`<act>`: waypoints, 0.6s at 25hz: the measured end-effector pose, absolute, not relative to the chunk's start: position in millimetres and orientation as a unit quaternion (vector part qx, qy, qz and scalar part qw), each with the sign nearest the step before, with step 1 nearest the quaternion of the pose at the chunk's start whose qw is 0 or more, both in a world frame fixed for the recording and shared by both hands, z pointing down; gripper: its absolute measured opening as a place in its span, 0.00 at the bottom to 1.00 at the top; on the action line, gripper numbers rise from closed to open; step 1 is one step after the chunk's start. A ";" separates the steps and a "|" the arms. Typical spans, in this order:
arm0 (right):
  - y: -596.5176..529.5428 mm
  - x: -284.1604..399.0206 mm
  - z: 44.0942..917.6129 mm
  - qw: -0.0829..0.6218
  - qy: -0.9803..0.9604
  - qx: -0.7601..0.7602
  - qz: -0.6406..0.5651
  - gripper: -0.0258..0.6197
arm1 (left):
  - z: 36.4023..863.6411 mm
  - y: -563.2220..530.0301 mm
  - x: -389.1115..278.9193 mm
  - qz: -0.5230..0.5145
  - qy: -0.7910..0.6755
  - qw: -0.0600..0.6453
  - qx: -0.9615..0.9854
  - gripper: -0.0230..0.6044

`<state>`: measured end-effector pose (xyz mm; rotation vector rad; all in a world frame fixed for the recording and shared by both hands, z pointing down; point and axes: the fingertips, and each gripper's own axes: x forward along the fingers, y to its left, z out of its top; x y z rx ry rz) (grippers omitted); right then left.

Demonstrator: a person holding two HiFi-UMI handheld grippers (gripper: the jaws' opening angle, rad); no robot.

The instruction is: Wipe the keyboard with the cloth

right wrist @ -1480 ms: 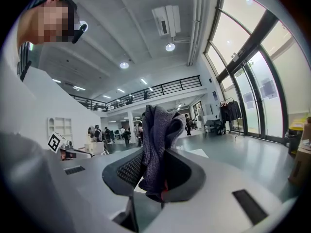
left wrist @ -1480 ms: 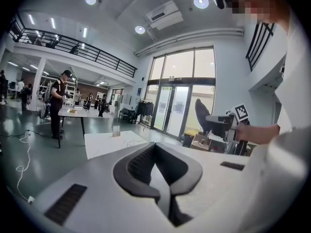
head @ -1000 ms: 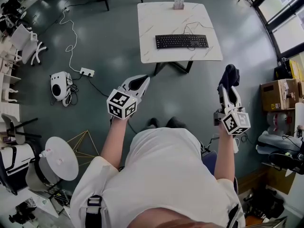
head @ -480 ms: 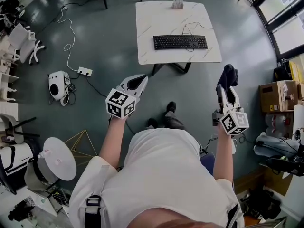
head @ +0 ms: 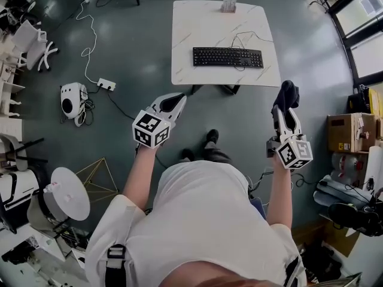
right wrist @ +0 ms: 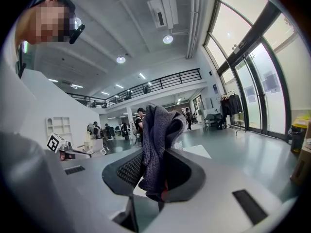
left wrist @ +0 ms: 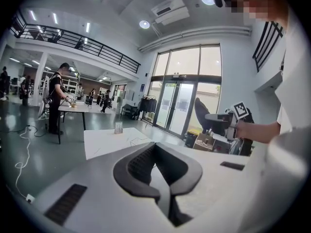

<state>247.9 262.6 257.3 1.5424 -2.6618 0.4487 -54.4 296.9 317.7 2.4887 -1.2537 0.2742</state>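
A black keyboard (head: 228, 57) lies on the white marble-look table (head: 191, 40) ahead of me, its cable looping behind it. My right gripper (head: 286, 109) is shut on a dark grey cloth (head: 288, 95), which bunches up above its jaws and stands up between them as a folded wad (right wrist: 156, 144) in the right gripper view. My left gripper (head: 171, 104) is shut and holds nothing; its jaws meet (left wrist: 163, 191) in the left gripper view. Both grippers hang over the floor, short of the table's near edge. A small holder (head: 228, 4) stands at the table's far edge.
A white robot vacuum (head: 72, 97) and a power strip (head: 108, 84) with a white cable lie on the floor at left. Cardboard boxes (head: 346, 133) stand at right. A round white stool (head: 69, 193) and shelves are at lower left. A person stands at a far table (left wrist: 58, 98).
I have stepped toward the table: the table and keyboard sit a little lower in the head view, and one foot has come forward. Both grippers keep their grip and pose.
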 end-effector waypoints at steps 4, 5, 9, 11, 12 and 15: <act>237.5 249.1 262.8 0.019 -0.862 0.484 0.149 0.21 | 321.3 279.1 -50.9 0.098 -0.445 0.172 0.873 0.05; 231.2 249.7 263.9 0.020 -0.863 0.482 0.151 0.21 | 321.7 274.3 -49.4 0.099 -0.446 0.172 0.873 0.05; 205.9 252.1 265.9 0.021 -0.869 0.469 0.156 0.21 | 321.6 254.8 -43.7 0.099 -0.451 0.173 0.870 0.05; 193.4 252.9 266.1 0.022 -0.872 0.464 0.156 0.21 | 321.8 245.8 -41.9 0.099 -0.456 0.175 0.867 0.05; 187.3 253.4 266.1 0.022 -0.873 0.461 0.156 0.21 | 322.1 241.8 -41.3 0.099 -0.458 0.175 0.866 0.05; 171.0 256.1 267.0 0.020 -0.877 0.452 0.158 0.21 | 323.0 231.8 -38.7 0.102 -0.467 0.177 0.861 0.05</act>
